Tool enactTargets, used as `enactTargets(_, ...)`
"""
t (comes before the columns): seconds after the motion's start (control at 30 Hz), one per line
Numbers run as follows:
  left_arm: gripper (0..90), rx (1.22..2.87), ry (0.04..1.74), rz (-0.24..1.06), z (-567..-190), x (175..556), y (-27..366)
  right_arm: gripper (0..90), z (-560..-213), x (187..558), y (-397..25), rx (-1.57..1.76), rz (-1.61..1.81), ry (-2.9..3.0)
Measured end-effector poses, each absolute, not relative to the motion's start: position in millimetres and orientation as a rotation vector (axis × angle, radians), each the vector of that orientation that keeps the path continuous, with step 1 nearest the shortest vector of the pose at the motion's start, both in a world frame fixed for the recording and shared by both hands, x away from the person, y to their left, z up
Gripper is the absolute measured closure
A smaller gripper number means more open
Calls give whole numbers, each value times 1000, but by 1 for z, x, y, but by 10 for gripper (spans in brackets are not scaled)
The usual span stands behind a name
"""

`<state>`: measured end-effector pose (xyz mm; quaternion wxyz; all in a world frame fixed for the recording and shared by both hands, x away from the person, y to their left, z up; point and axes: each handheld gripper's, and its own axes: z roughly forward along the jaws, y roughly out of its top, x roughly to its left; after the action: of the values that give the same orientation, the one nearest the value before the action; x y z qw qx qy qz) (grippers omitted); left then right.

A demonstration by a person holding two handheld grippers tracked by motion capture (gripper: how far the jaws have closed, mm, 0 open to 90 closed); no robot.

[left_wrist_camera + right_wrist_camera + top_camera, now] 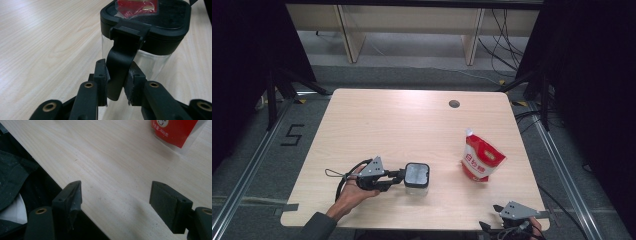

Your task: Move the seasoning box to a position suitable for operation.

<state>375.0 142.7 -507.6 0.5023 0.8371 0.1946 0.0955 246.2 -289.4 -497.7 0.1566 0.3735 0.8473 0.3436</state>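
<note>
A clear square container (416, 181) with a black lid (155, 27) stands on the wooden table (402, 130) near its front, left of centre. My left gripper (399, 176) is shut on the lid's black latch tab (119, 67), which hangs down the container's side. A red and white pouch (481, 159) stands upright to the right; its bottom corner (175, 131) appears in the right gripper view. My right gripper (499, 216) sits at the table's front right edge, open, with nothing between its pads (163, 200).
A round cable hole (454, 104) lies near the table's far edge. Wooden furniture legs and cables stand on the floor beyond the table. Dark tripod legs flank both sides. Dark cloth (15, 182) hangs below the front edge.
</note>
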Motion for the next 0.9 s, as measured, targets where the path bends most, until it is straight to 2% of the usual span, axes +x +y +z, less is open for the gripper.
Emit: enactTargets(0.9, 732, 2045, 366, 190, -507, 346, 113, 272, -497, 245, -287, 1072, 994, 2415)
